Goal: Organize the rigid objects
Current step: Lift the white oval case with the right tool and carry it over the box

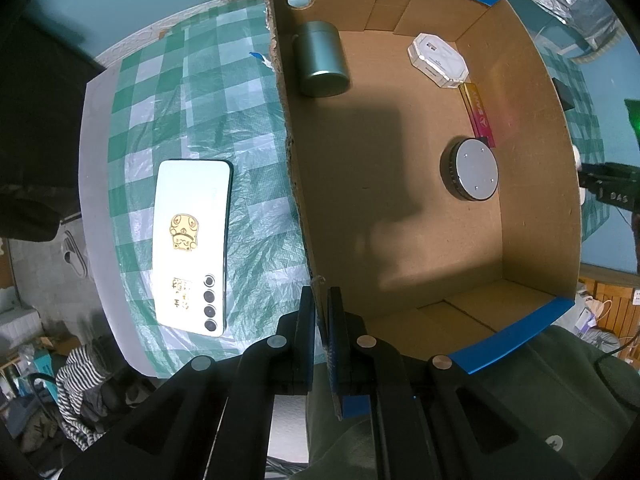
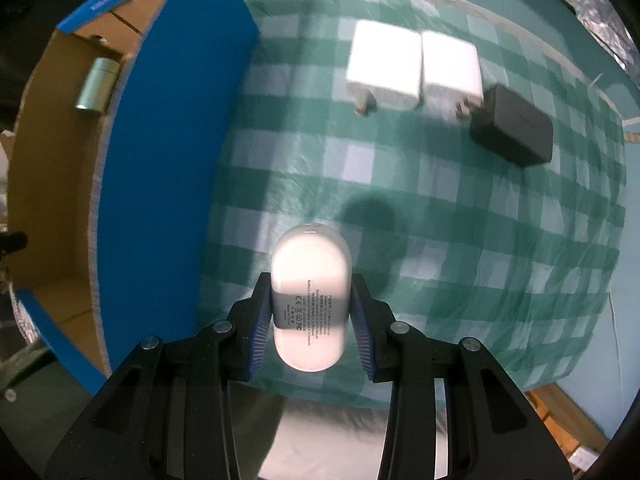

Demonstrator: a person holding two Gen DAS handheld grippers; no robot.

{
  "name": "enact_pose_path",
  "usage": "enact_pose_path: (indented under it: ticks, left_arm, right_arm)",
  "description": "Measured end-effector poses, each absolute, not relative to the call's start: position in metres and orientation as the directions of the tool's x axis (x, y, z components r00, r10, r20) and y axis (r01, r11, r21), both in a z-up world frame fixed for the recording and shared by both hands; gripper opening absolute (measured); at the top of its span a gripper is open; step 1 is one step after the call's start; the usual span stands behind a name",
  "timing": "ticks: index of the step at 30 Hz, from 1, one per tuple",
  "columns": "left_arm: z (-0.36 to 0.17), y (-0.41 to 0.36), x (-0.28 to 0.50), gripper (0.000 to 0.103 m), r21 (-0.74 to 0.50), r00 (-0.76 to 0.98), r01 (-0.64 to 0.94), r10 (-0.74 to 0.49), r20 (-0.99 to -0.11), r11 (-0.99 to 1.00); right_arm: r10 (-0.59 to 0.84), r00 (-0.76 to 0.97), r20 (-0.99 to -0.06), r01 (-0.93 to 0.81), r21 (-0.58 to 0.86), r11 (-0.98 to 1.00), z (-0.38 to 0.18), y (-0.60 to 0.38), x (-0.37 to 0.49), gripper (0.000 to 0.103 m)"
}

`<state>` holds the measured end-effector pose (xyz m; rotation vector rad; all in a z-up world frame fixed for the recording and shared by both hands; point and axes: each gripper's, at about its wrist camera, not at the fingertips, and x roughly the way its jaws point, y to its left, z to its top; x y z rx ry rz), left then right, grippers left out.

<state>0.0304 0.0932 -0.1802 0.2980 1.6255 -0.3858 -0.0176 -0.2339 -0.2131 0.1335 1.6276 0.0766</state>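
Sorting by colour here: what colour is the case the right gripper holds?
White case, seen best in the right wrist view.

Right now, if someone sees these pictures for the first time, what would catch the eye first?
First the white earbud case, clamped in the right gripper above the green checked tablecloth. Next the open cardboard box, its wall pinched by the left gripper, with a green tin and a round metal disc inside. A white phone lies face down beside the box.
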Motion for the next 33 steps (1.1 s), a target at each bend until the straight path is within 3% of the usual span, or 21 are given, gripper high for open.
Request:
enact_pose_path:
  ticks: [19, 33]
  left_arm:
    - [-0.180, 0.093, 0.031, 0.005, -0.072, -0.090, 0.412, -0.038, -0.995, 0.908]
    - [-0.180, 0.092, 0.031, 0.005, -0.070, -0.089, 0.415, -0.036, -0.995, 0.907]
  right_arm:
    - [0.154, 0.028, -0.988, -0.046, 0.153, 0.987, -0.145, -0.196, 0.009, 0.037]
    - [0.152, 0.050, -0.987, -0.172, 0.142, 0.975, -0.130, -0.151, 0.040, 0.038]
